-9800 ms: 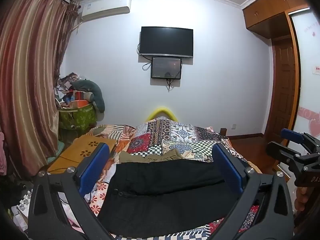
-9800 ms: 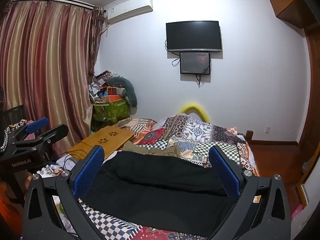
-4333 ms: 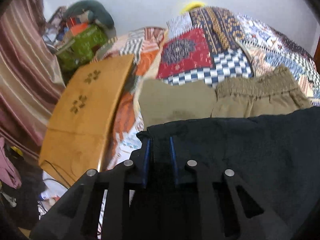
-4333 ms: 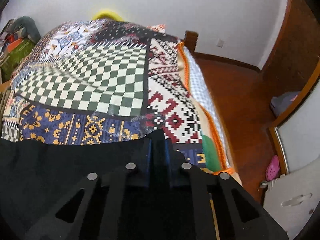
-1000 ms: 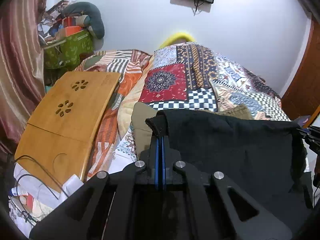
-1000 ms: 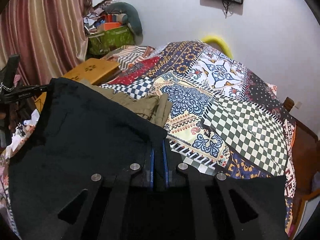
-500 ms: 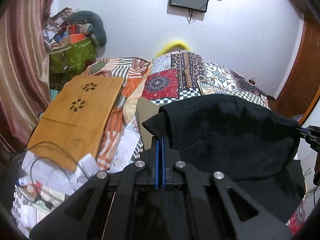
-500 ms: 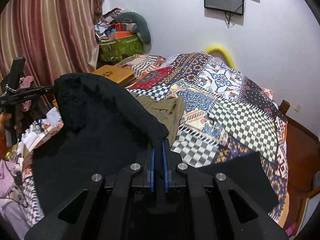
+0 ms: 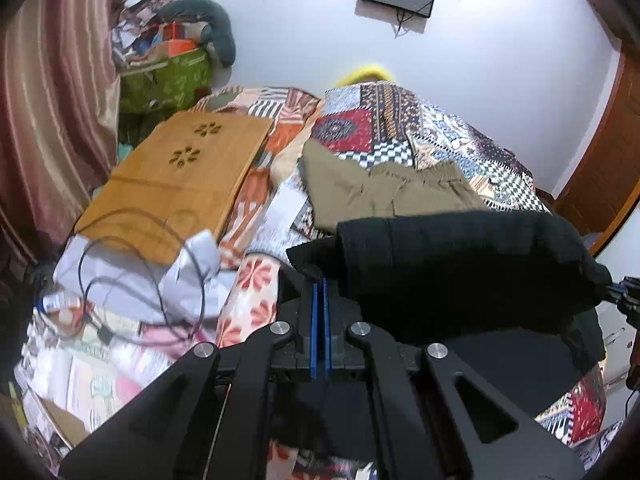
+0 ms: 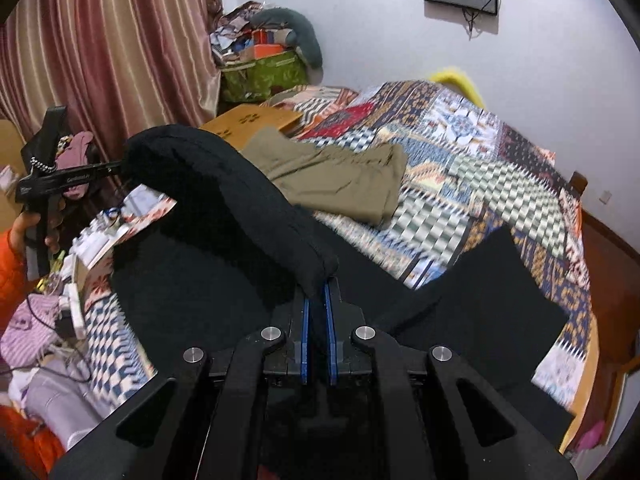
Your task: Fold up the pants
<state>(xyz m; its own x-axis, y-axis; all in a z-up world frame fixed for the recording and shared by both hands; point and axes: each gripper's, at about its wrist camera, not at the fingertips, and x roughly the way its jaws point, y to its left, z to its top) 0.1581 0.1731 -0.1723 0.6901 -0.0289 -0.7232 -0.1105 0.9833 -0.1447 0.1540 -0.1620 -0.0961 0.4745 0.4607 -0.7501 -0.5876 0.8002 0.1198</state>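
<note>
1. Black pants (image 9: 460, 264) hung between my two tools, lifted off the bed (image 10: 460, 152), top edge stretched side to side; rest drooped back onto the quilt.
2. L tool (image 9: 319, 292) was clenched on one corner of that edge, blue pads tight together w/ cloth pinched at the tips.
3. R tool (image 10: 316, 300) was clamped on the opposite corner; fabric bulged out above the pads. From this view the L tool (image 10: 108, 166) showed at far left, w/ my hand (image 10: 28, 226) on its grip.
4. Holding both corners apart kept the edge taut, so, as I judged it, the fold would drop straight & not bunch.
5. Lower part of the pants (image 10: 496, 308) lay flat on the bed, prob. as the base layer to fold onto.
6. Olive pants (image 9: 384, 192) sat further up the bed, near but apart from the black pair, looked already folded.
7. Wooden tray (image 9: 180, 176) & loose cables (image 9: 132, 264) lay off to the L side, out of the fold path.
8. Fold seemed mid-way: edge raised, not yet laid down.
</note>
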